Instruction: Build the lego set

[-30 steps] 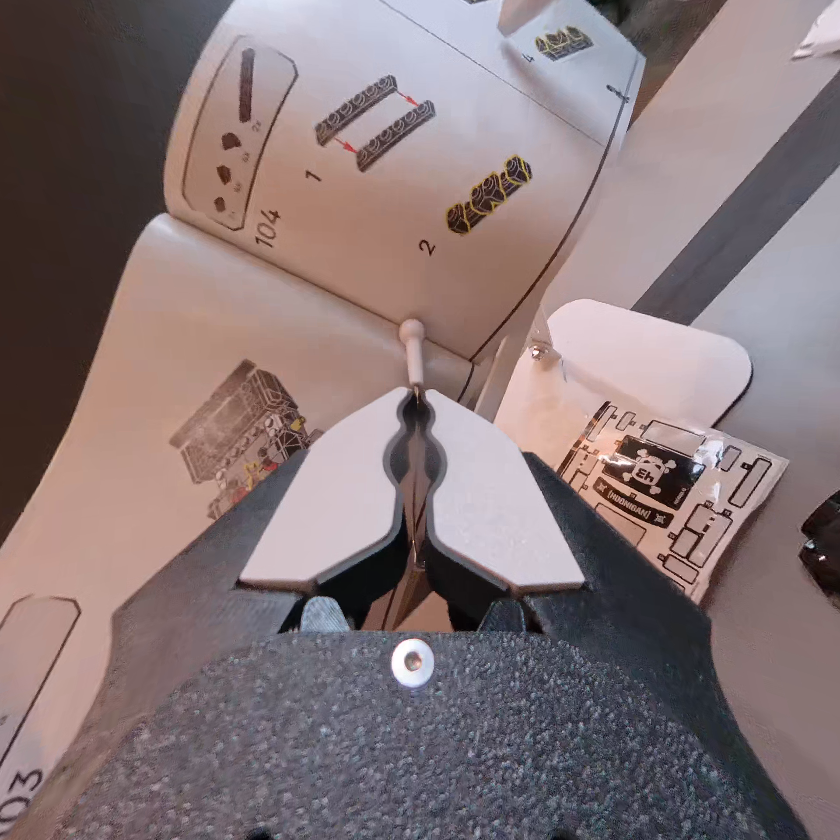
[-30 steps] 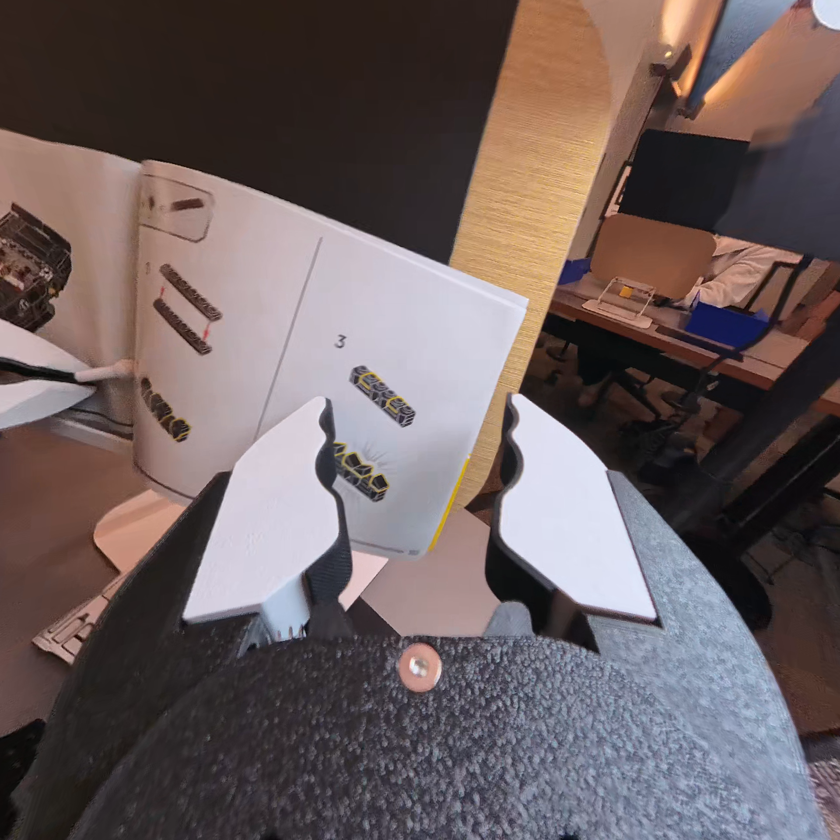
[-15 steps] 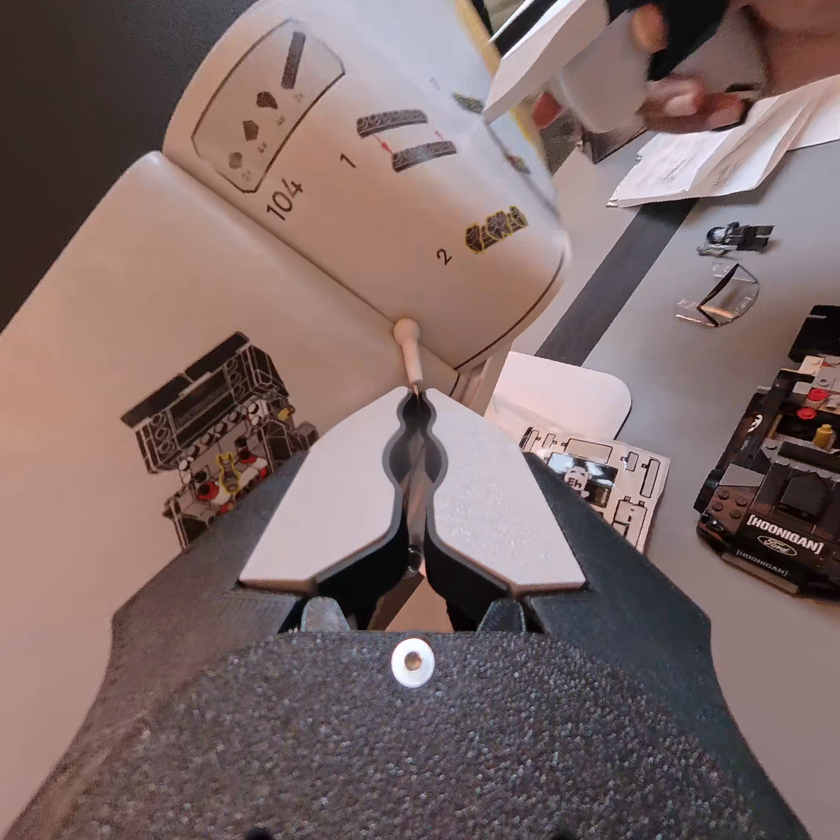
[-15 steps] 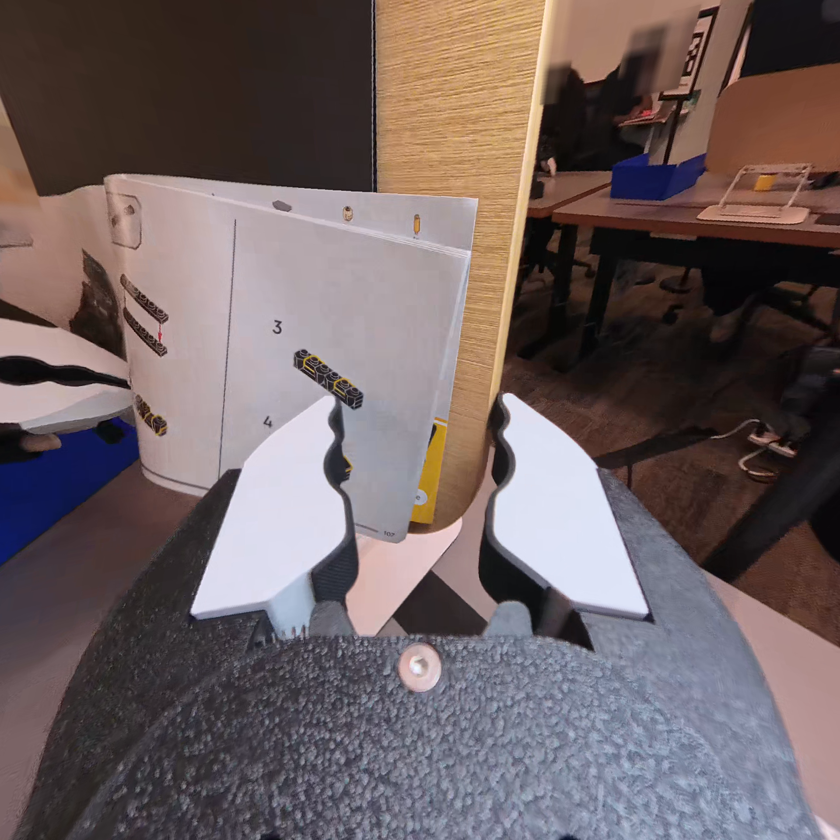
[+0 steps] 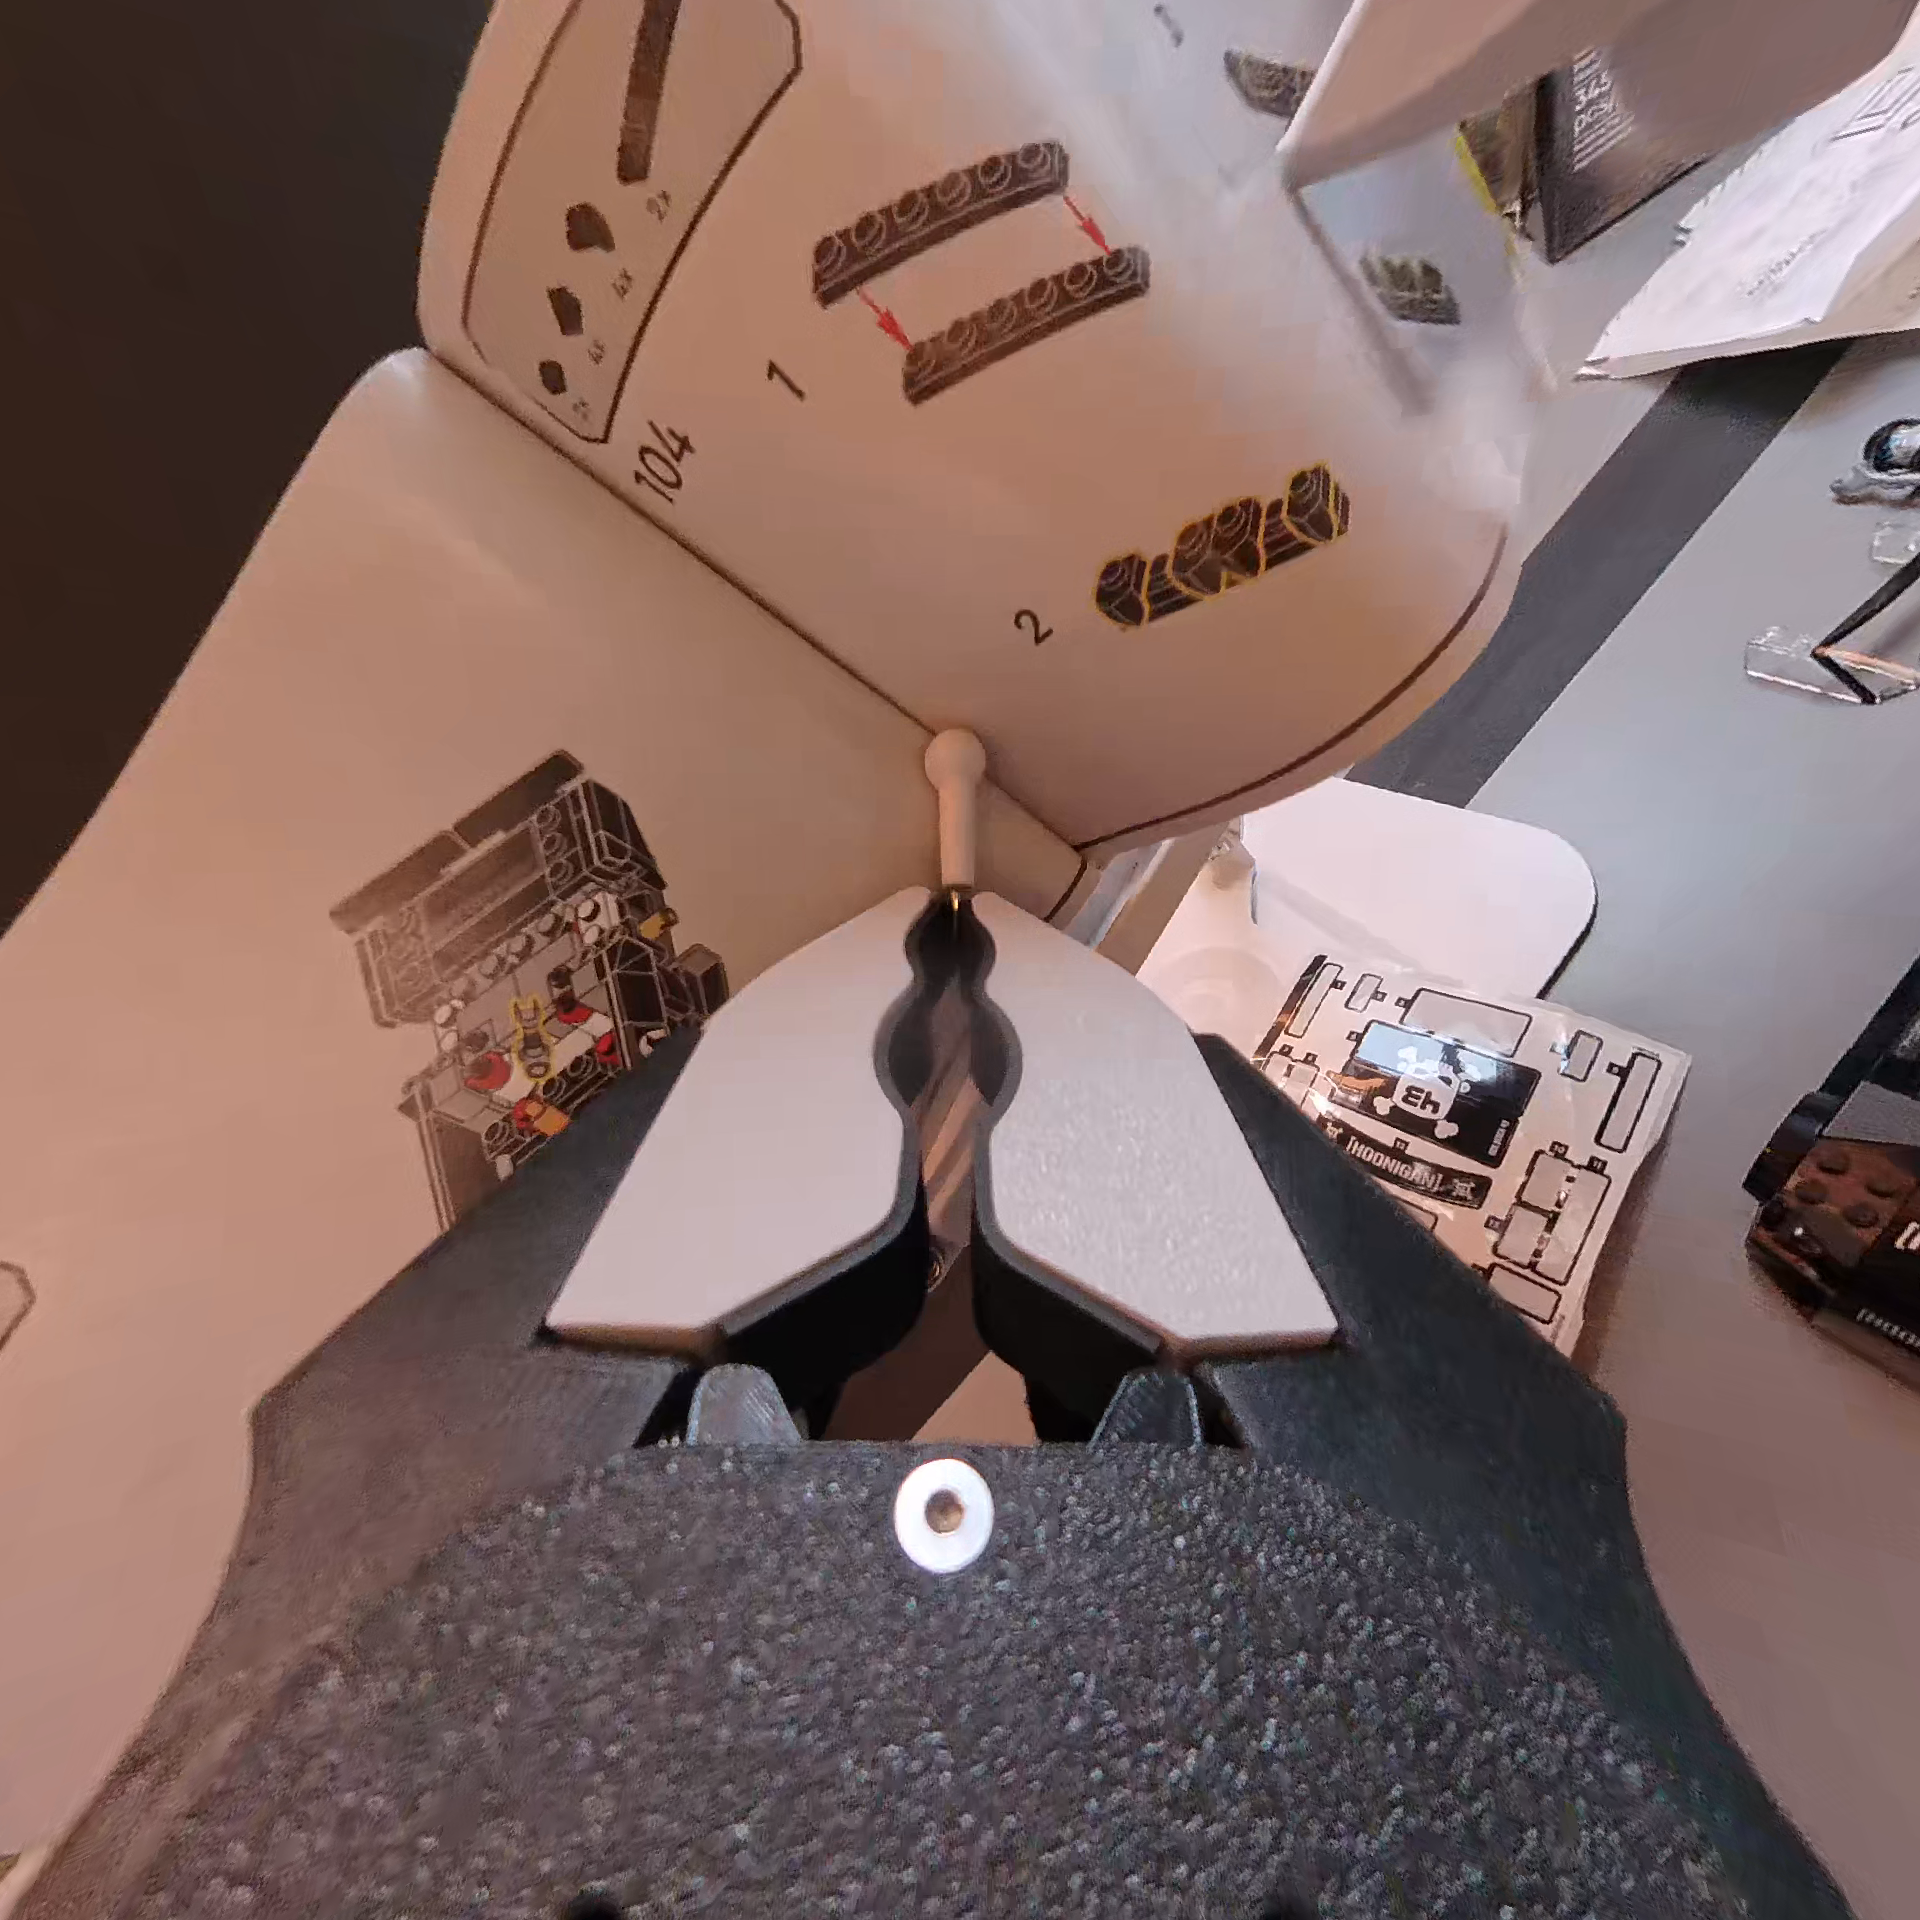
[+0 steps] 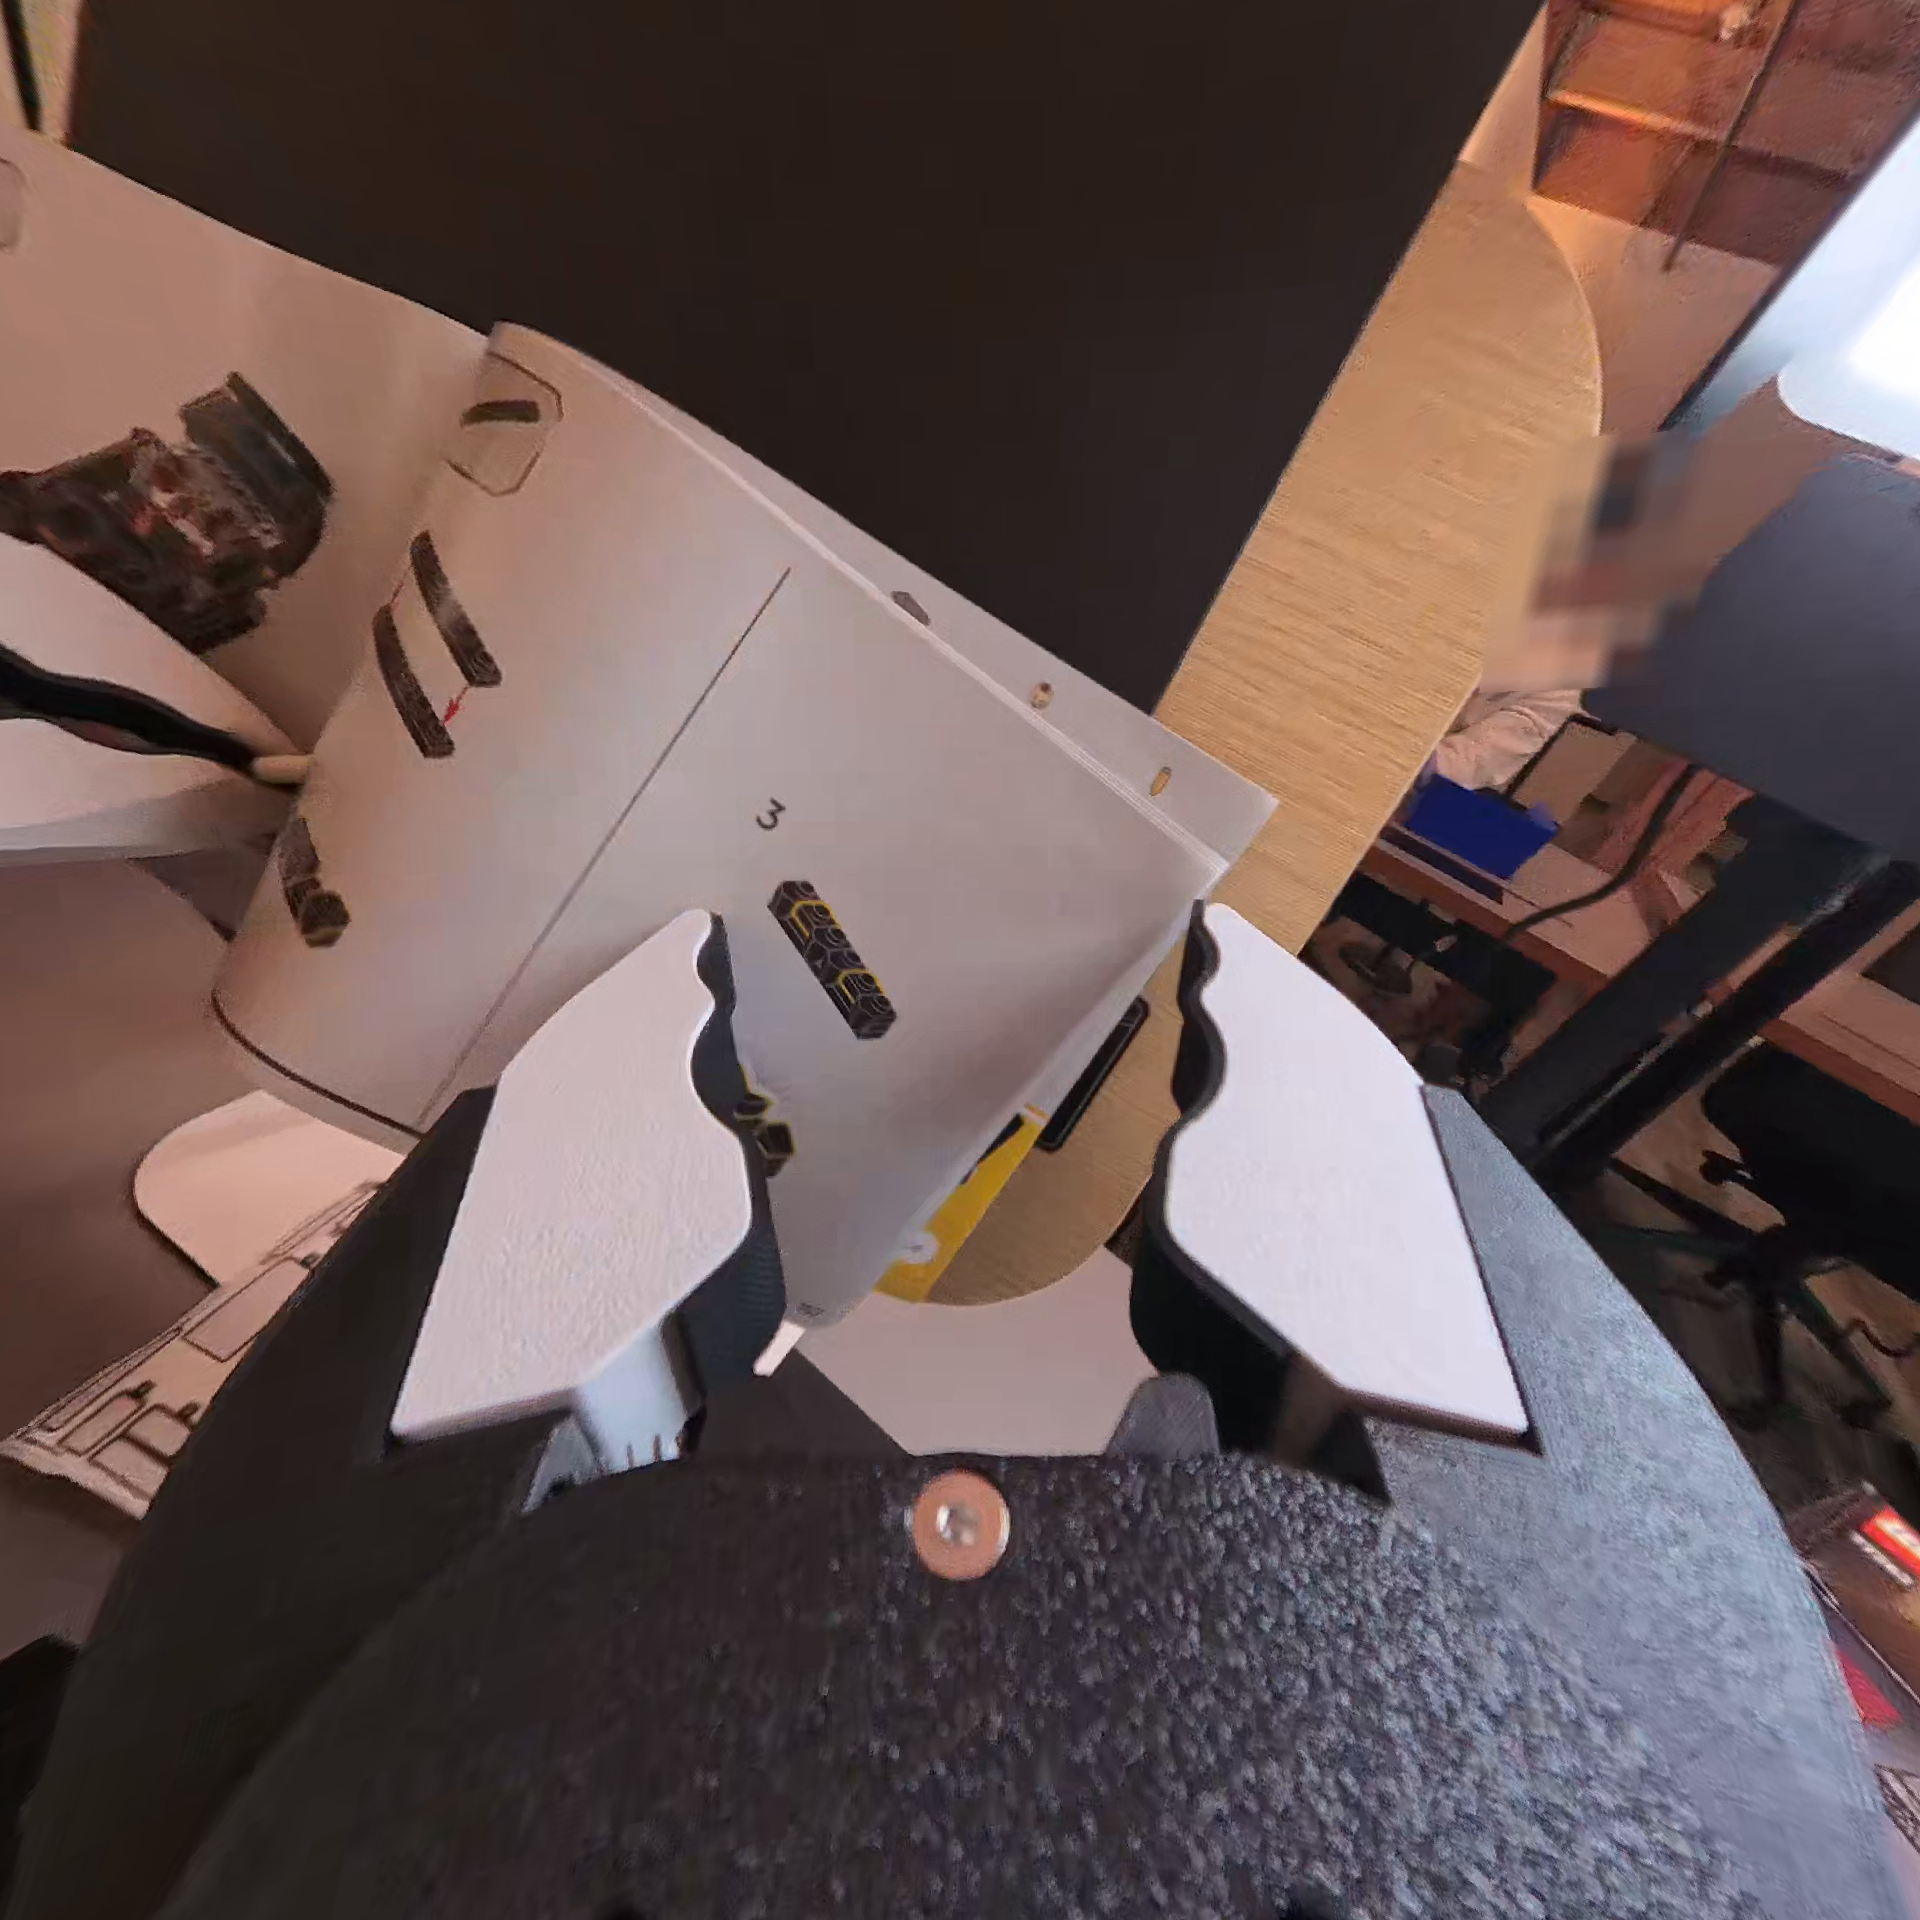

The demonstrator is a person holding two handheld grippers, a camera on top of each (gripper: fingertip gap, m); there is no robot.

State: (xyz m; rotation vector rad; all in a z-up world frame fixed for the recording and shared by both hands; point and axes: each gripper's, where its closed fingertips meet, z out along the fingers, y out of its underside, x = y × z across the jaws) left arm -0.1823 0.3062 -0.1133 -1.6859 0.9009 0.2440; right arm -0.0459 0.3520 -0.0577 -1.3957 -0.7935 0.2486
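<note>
- The left gripper (image 5: pixel 954 914) is pinching a thin stick tool (image 5: pixel 954 800), its jaws pressed together around the shaft and the tool's rounded white tip poking out beyond them.
- That tip is pressing into the fold of the open instruction booklet (image 5: pixel 727 623), right where the two pages are meeting.
- The booklet's right-hand page is curling upward, with drawings of dark bricks facing the left wrist camera.
- Just right of the left gripper, a sticker sheet (image 5: pixel 1455 1132) is lying flat on the grey table (image 5: pixel 1714 727), partly overlapping a white base plate (image 5: pixel 1455 883).
- A partly built black lego car (image 5: pixel 1849 1226) is sitting at the right edge of the left wrist view, just beyond the sticker sheet.
- Farther off, a clear plastic piece (image 5: pixel 1829 665) and loose papers (image 5: pixel 1766 260) are resting on the table.
- The right gripper (image 6: pixel 956 935) is hovering with its jaws spread wide and holding nothing, the booklet's outer page edge showing between them.
- A wood-grain panel (image 6: pixel 1351 623) is standing behind the booklet.
</note>
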